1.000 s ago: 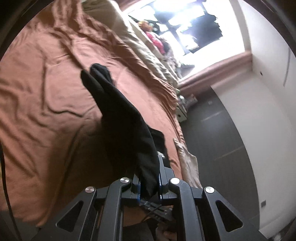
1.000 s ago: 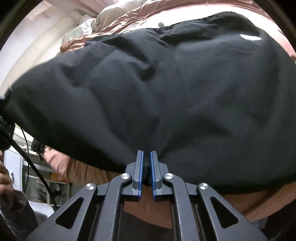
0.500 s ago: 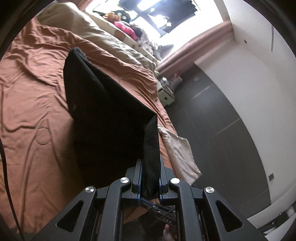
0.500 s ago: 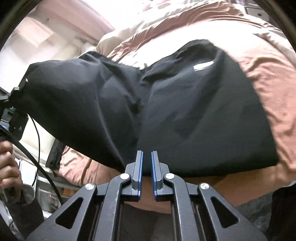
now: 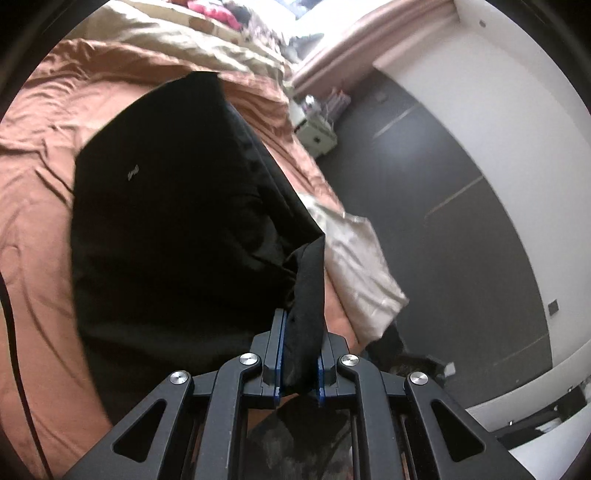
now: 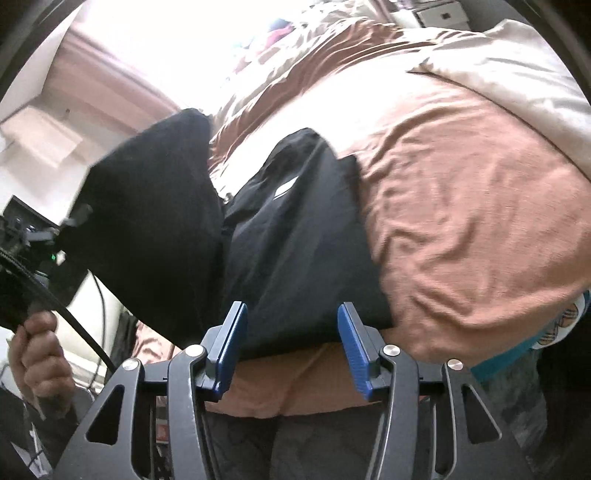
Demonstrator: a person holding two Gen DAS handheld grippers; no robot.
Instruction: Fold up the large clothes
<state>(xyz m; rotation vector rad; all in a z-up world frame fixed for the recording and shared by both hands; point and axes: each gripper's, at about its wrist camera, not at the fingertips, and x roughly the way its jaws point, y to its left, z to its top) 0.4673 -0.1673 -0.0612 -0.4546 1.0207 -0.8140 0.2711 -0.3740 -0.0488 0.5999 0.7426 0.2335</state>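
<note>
A large black garment [image 5: 177, 229] lies partly on a bed with a rust-brown cover [image 5: 33, 192]. My left gripper [image 5: 300, 354] is shut on a bunched edge of the garment and holds that part up off the bed. In the right wrist view the garment [image 6: 295, 240] lies on the bed near its front edge, with one part lifted at the left toward the left gripper [image 6: 33, 236]. My right gripper [image 6: 291, 343] is open and empty, just in front of the garment's near edge.
A beige duvet [image 5: 362, 266] hangs over the bed's side. Pillows and clutter lie at the head of the bed [image 5: 207, 22]. A dark floor [image 5: 443, 206] and white wall are to the right. A small white cabinet [image 5: 314, 129] stands by the bed.
My right gripper has opened and let go of the garment, which has dropped onto the bed. My left gripper has kept its hold and the cloth has spread out flatter.
</note>
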